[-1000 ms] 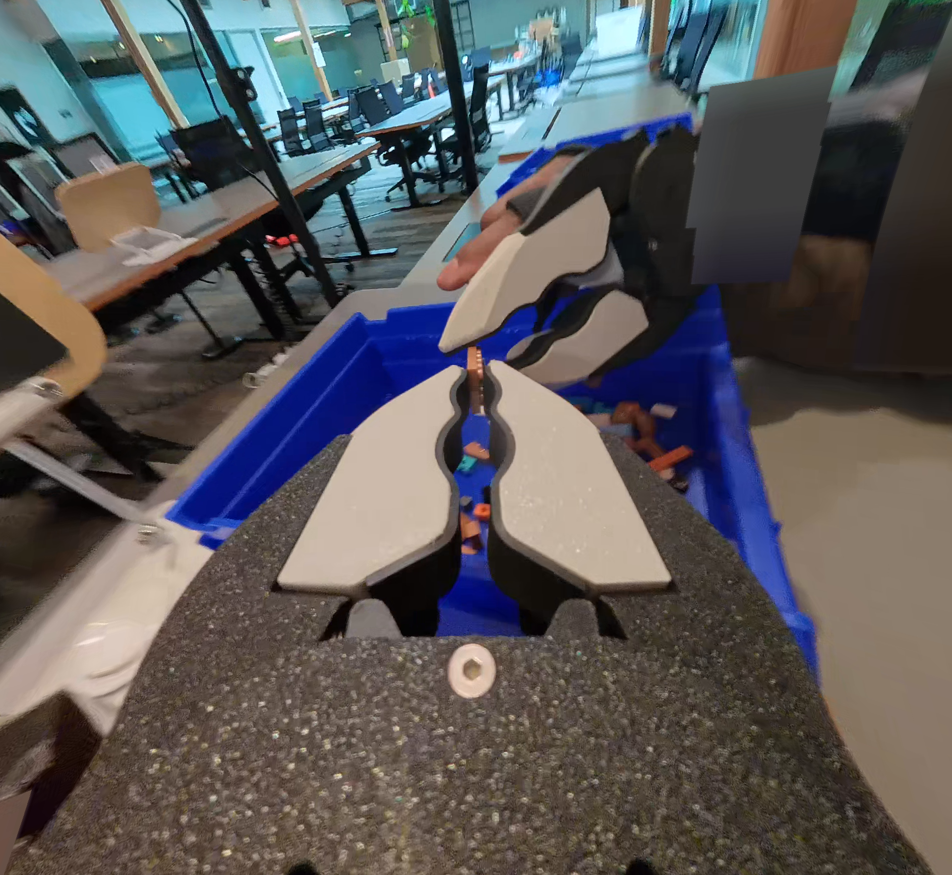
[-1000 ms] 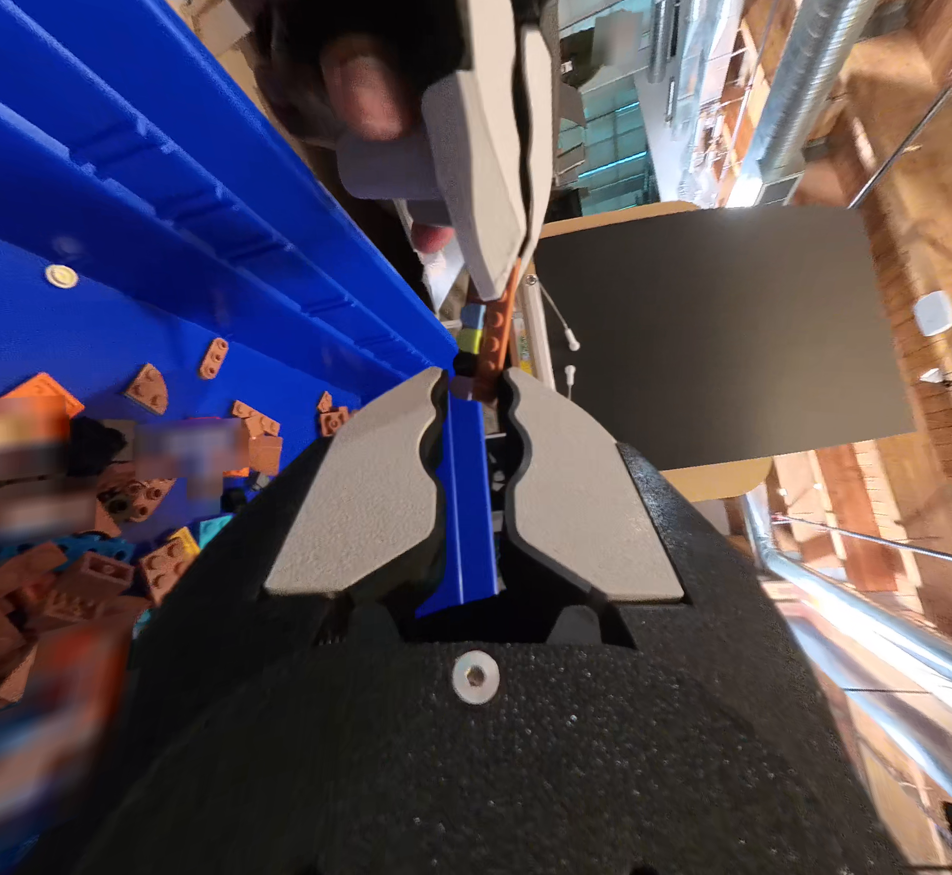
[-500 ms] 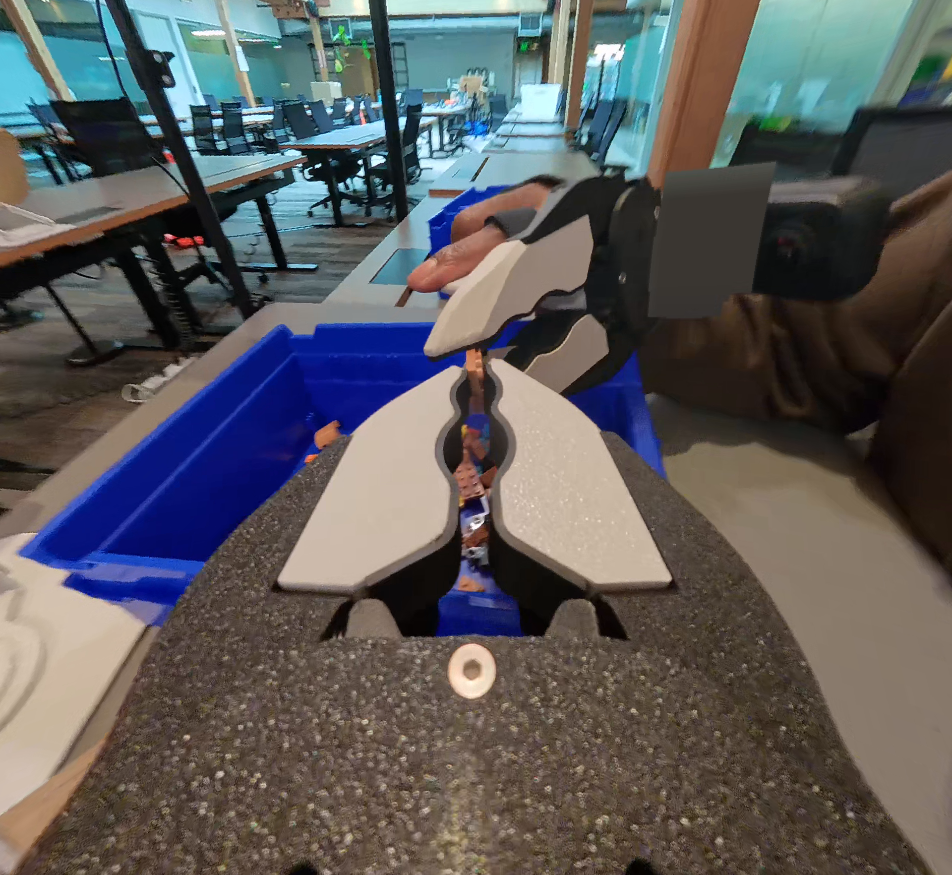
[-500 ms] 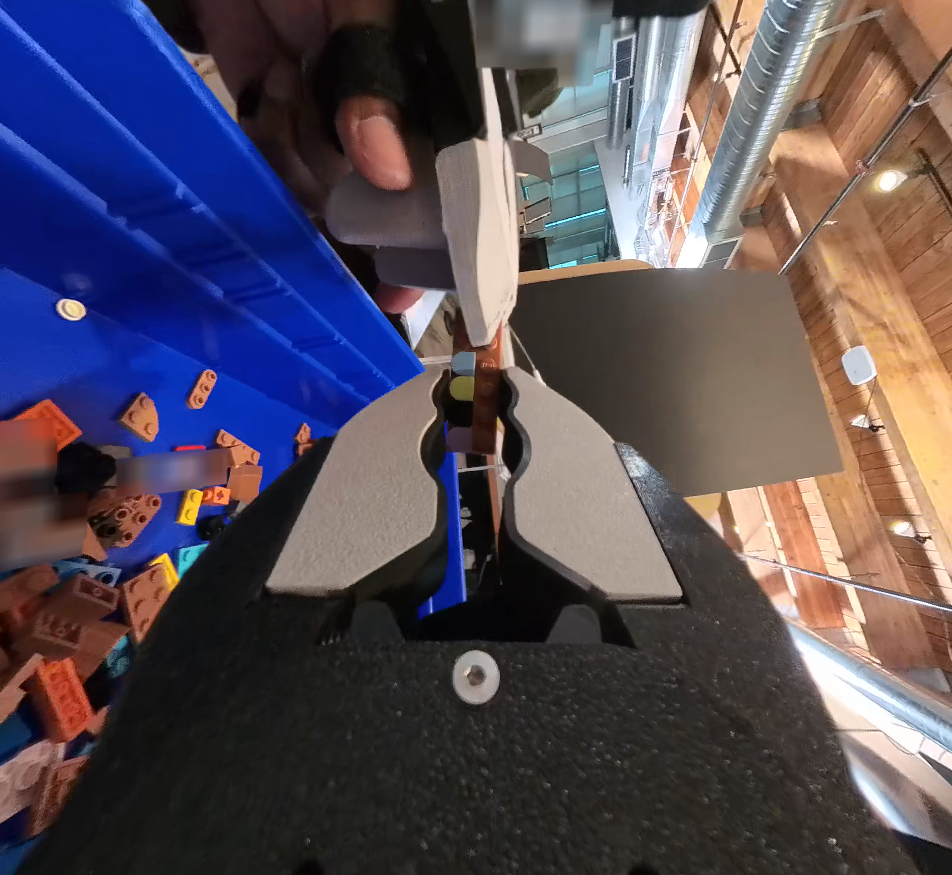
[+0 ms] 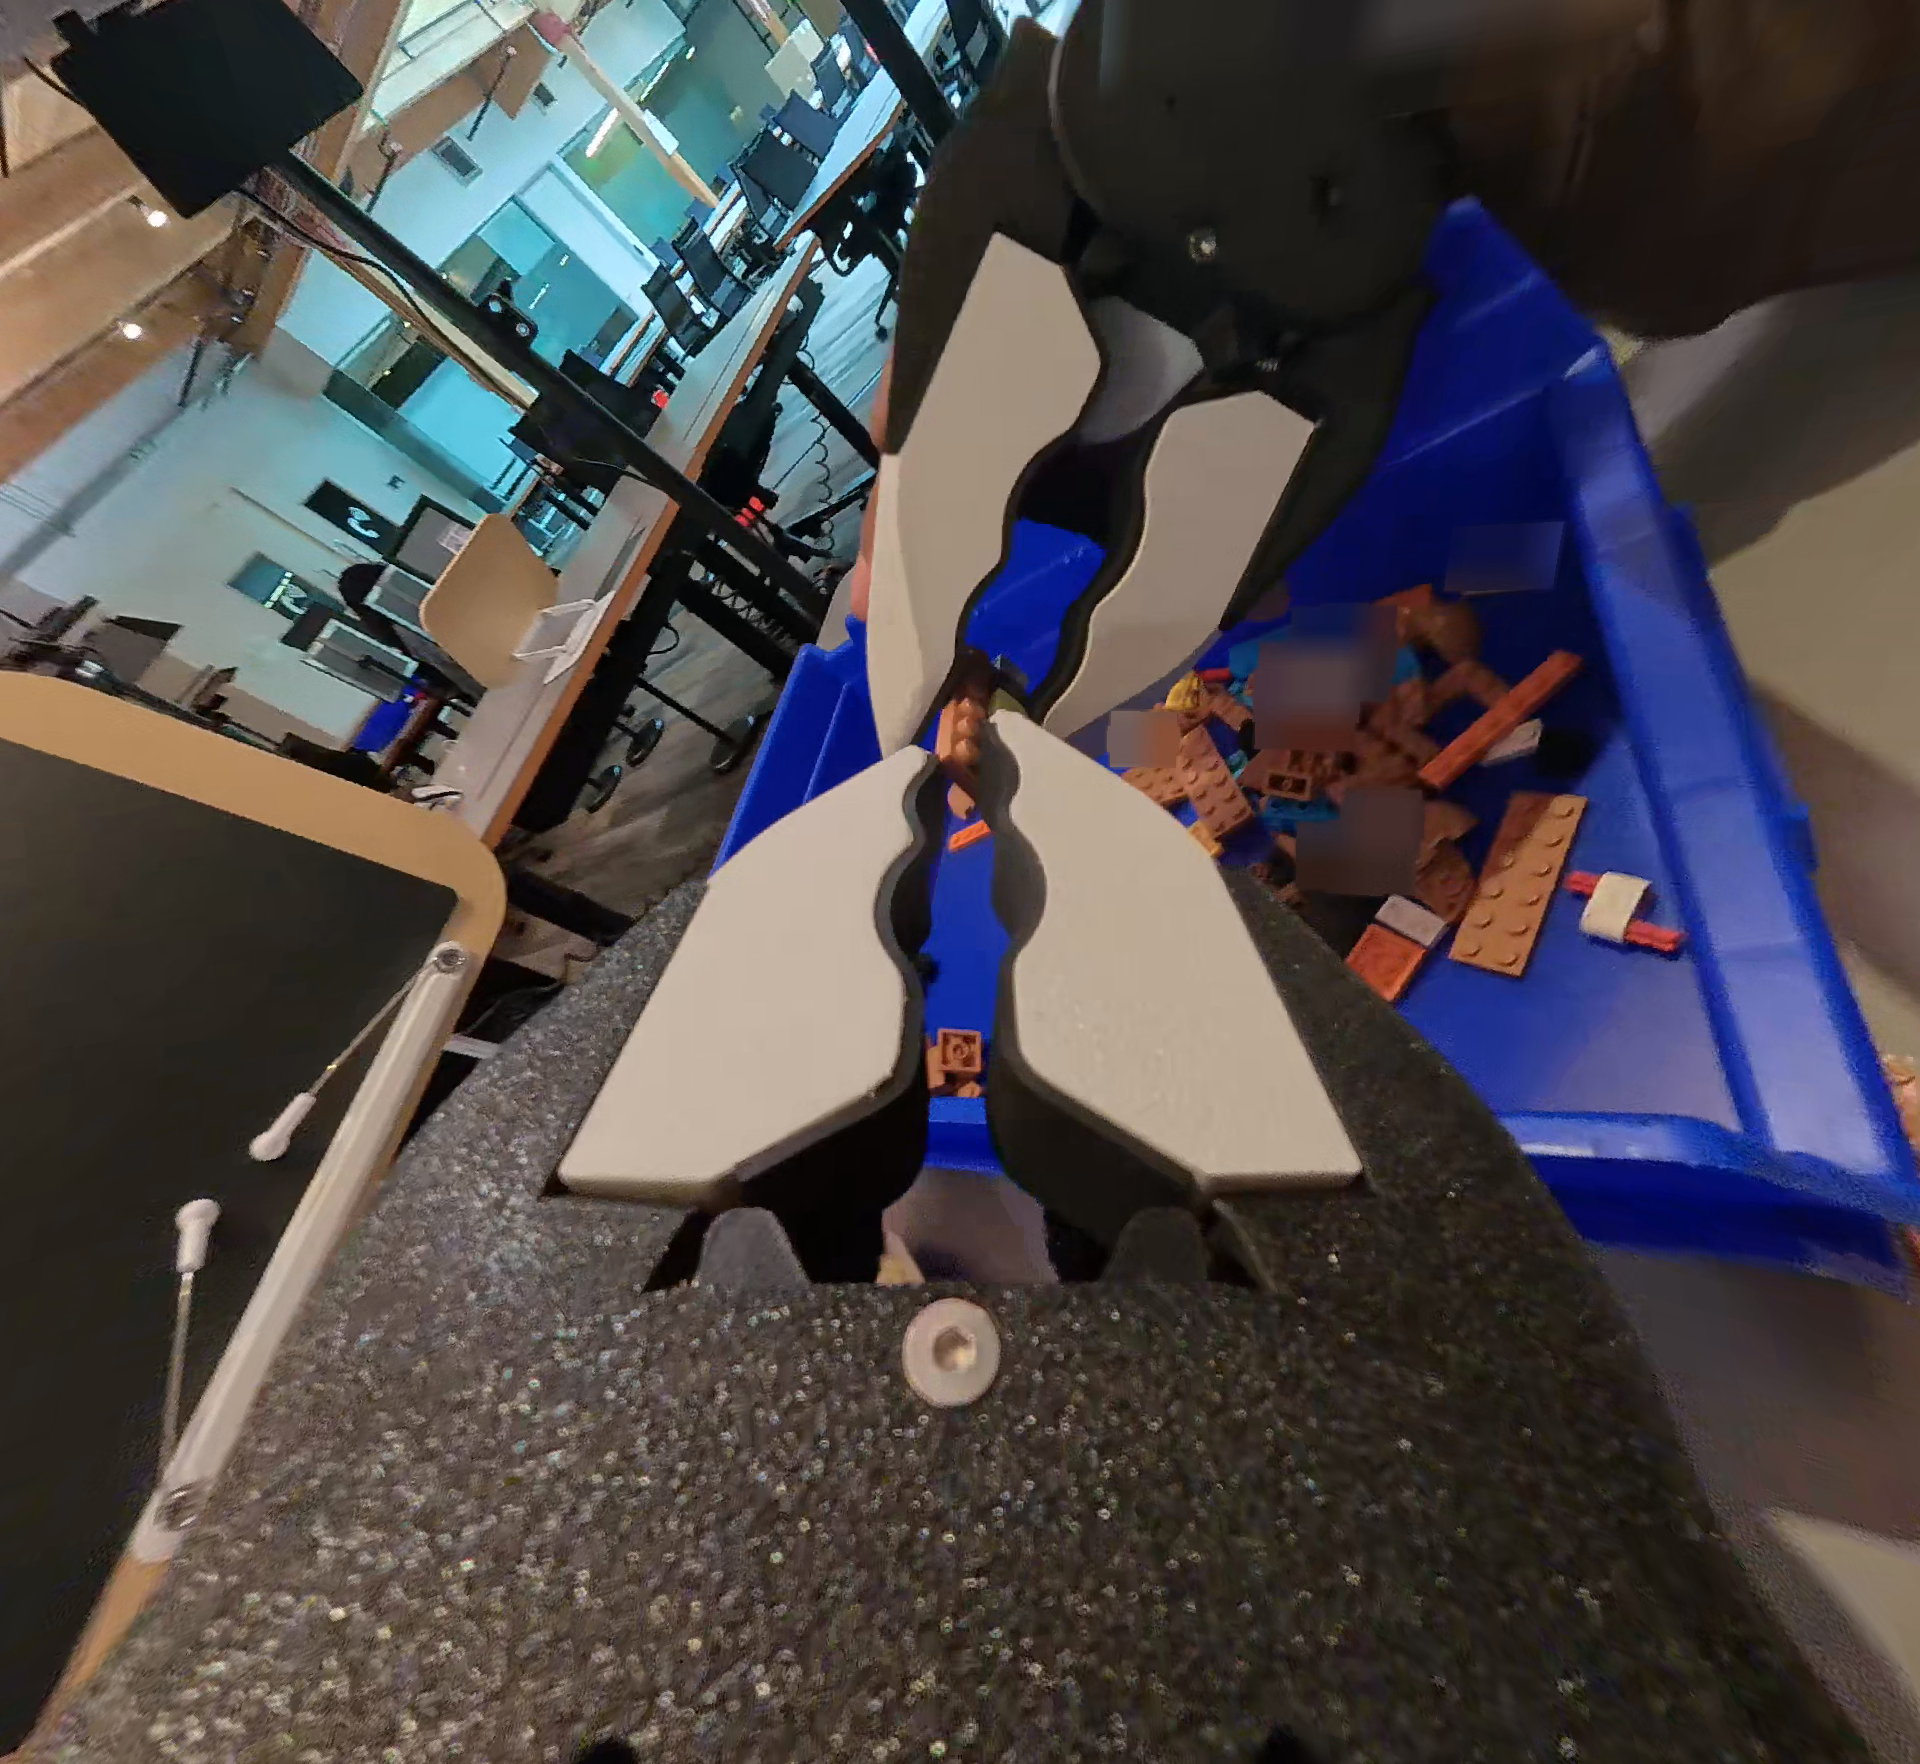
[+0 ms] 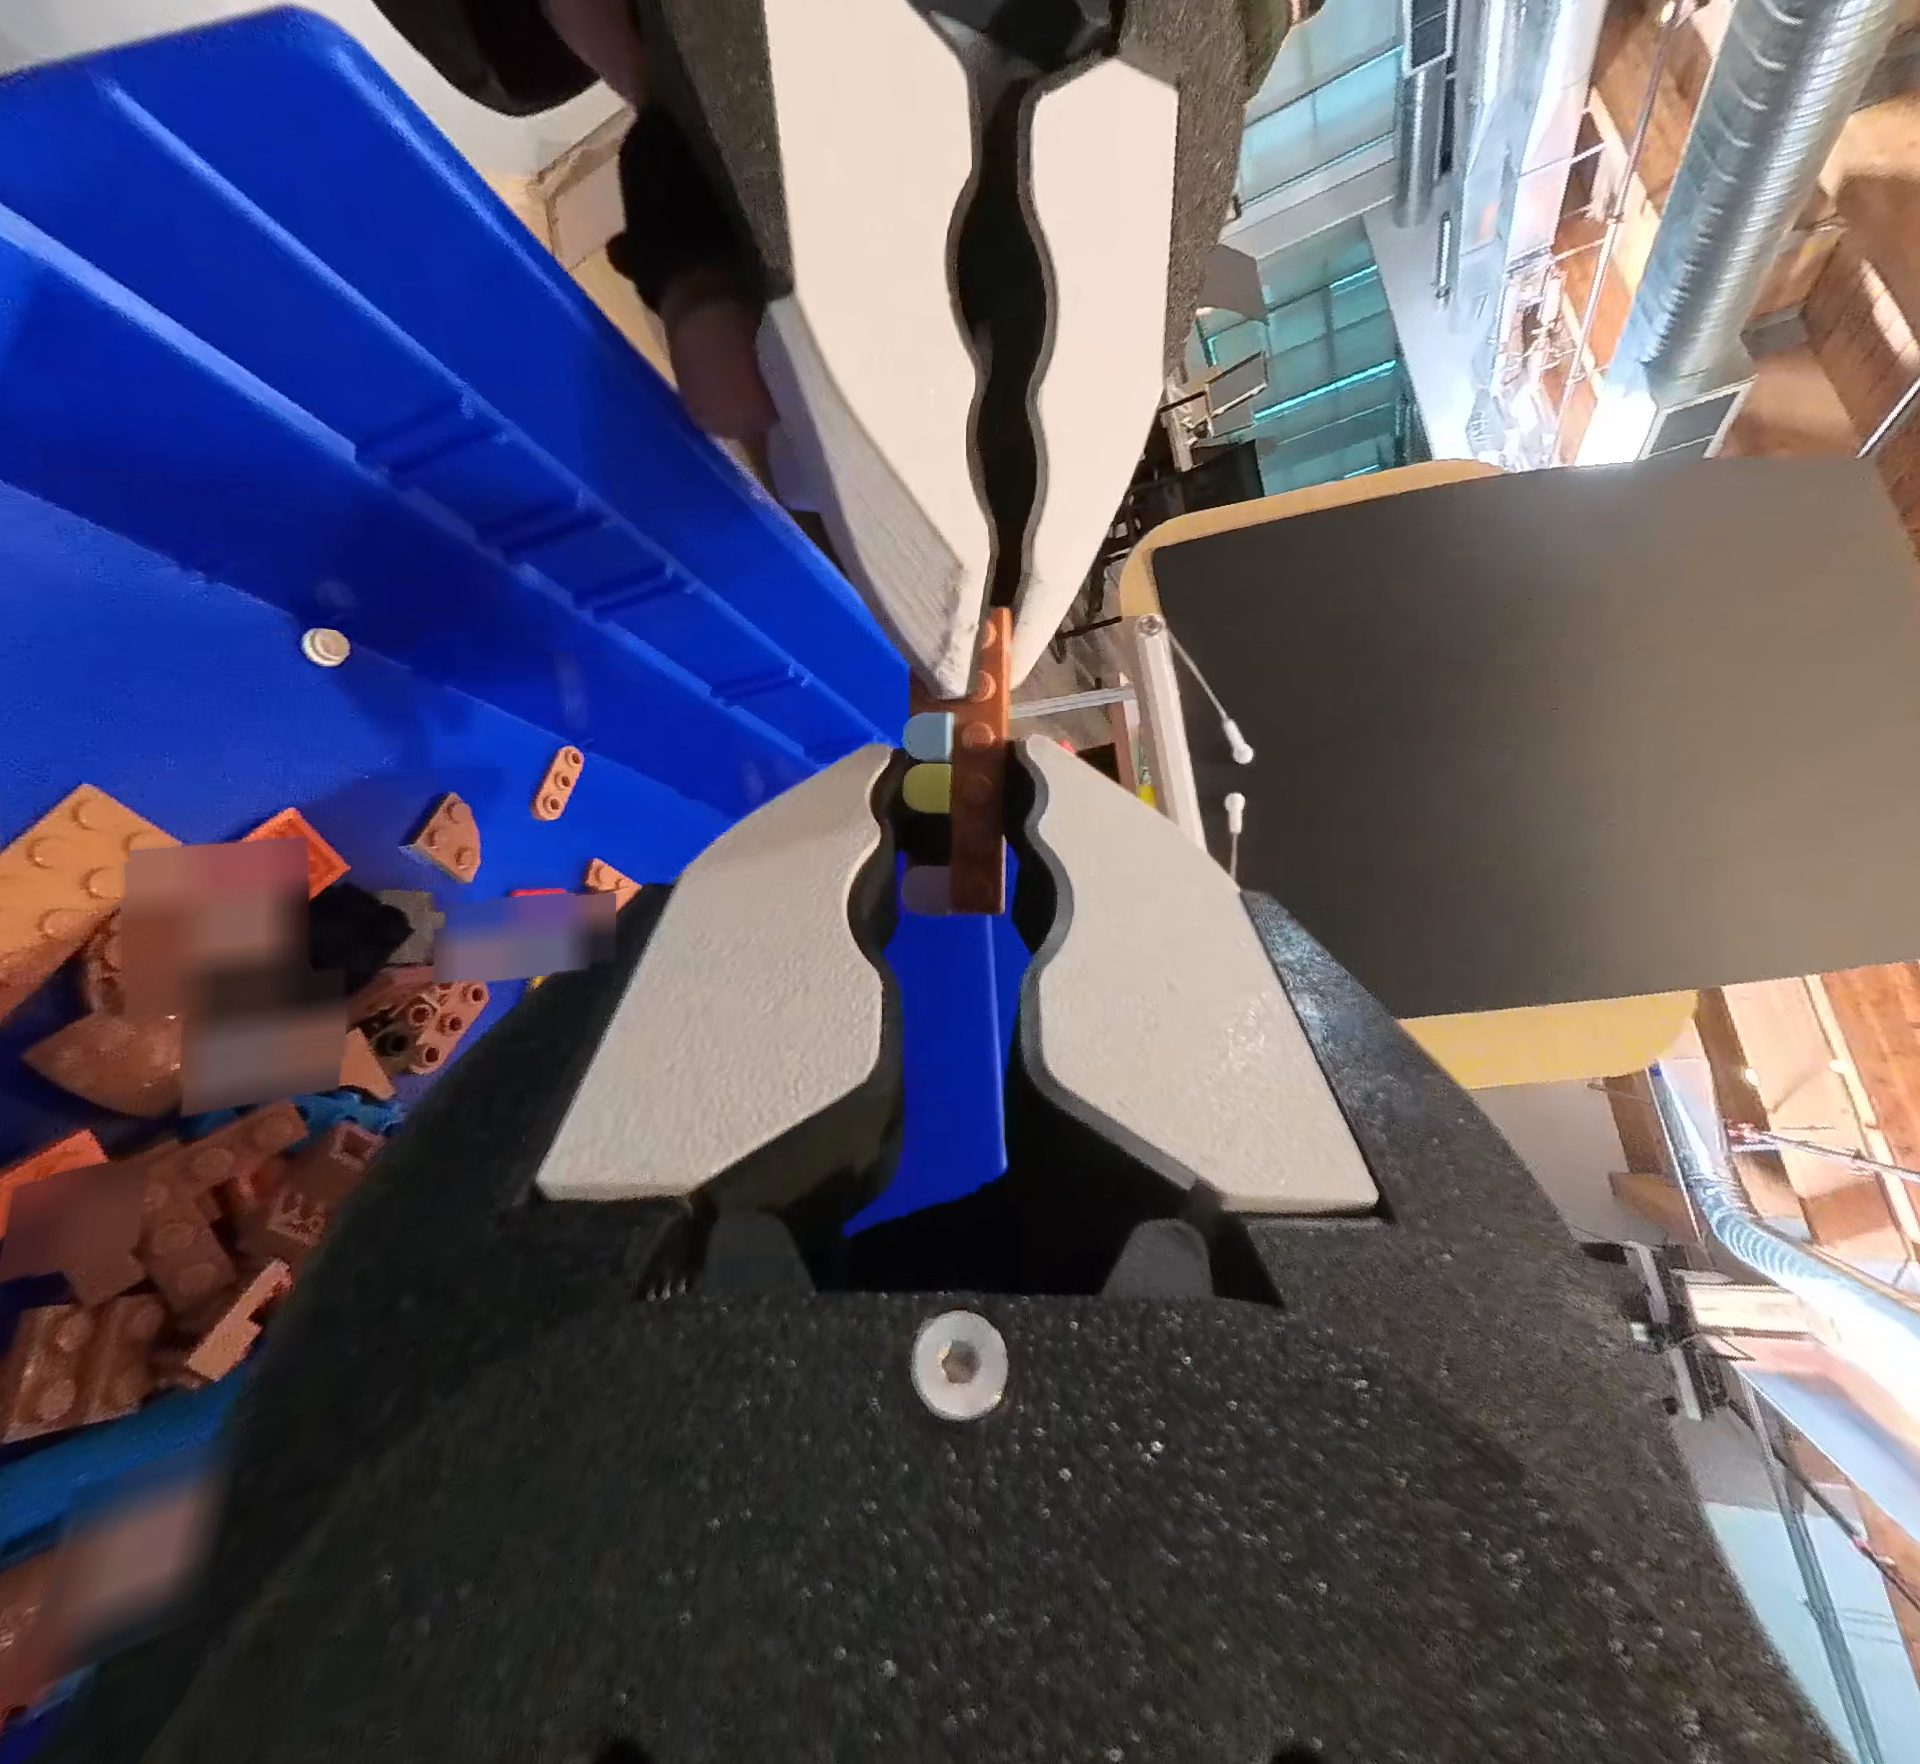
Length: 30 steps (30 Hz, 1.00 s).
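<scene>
Left claw (image 5: 964, 750) pinching brown plate (image 6: 982, 779), right claw (image 6: 961, 758) around it

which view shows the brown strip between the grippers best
The right wrist view: the brown strip shows lengthwise, studs visible, with small coloured pieces on its side. In the left wrist view the strip is only a short sliver pinched between the fingertips.

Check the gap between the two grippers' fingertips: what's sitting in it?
A thin brown studded plate bridges it. The left gripper pinches one end; the other end reaches into the right gripper. Small blue and yellow pieces cling to its side. Clearest in the right wrist view.
</scene>
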Tool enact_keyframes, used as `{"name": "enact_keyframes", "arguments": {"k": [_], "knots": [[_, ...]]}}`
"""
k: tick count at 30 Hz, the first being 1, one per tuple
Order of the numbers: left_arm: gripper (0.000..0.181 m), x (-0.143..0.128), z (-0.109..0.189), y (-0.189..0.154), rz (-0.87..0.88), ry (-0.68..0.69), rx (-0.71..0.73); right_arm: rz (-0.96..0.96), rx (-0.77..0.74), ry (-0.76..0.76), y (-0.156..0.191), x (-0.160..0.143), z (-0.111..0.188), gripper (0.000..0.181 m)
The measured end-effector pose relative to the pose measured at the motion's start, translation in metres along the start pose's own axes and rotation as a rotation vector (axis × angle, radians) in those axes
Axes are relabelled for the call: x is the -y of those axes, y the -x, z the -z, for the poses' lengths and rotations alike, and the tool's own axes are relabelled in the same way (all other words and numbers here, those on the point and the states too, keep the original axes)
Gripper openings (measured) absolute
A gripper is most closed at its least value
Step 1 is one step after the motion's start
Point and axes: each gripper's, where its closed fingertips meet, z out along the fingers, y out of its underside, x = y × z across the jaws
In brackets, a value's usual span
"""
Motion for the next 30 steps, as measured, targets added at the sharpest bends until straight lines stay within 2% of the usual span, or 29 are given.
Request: {"name": "enact_keyframes", "arguments": {"k": [4,5,6,9,13,18,23,25,27,30], "knots": [[0.007,-0.006,-0.002,-0.001,-0.101,0.056,0.030,-0.002,0.023,0.024,0.004,-0.004,-0.002,0.018],[0.006,-0.010,-0.003,-0.002,-0.145,0.089,0.041,-0.010,0.026,0.029,0.004,-0.005,-0.002,0.010],[0.006,-0.009,-0.003,-0.002,-0.179,0.094,0.050,-0.025,0.034,0.027,0.004,-0.005,-0.002,0.009],[0.006,-0.011,-0.004,-0.003,-0.179,0.123,0.040,0.006,0.035,0.046,0.006,-0.007,-0.004,0.009],[0.005,-0.010,-0.005,0.000,-0.012,0.098,0.016,0.051,0.003,0.069,0.004,-0.011,-0.005,0.015],[0.004,0.007,-0.003,0.005,0.399,-0.062,-0.072,0.122,-0.079,0.085,-0.006,-0.011,-0.005,0.033],[0.005,0.018,-0.001,0.005,0.720,-0.156,-0.184,0.183,-0.210,0.005,-0.023,0.009,0.005,0.034],[0.005,0.021,-0.002,0.003,0.789,-0.174,-0.215,0.221,-0.248,-0.005,-0.026,0.014,0.008,0.030],[0.005,0.023,-0.003,0.002,0.826,-0.181,-0.224,0.268,-0.238,0.007,-0.022,0.016,0.007,0.017],[0.005,0.023,-0.003,0.001,0.739,-0.148,-0.197,0.252,-0.221,0.014,-0.021,0.016,0.007,0.017]]}}
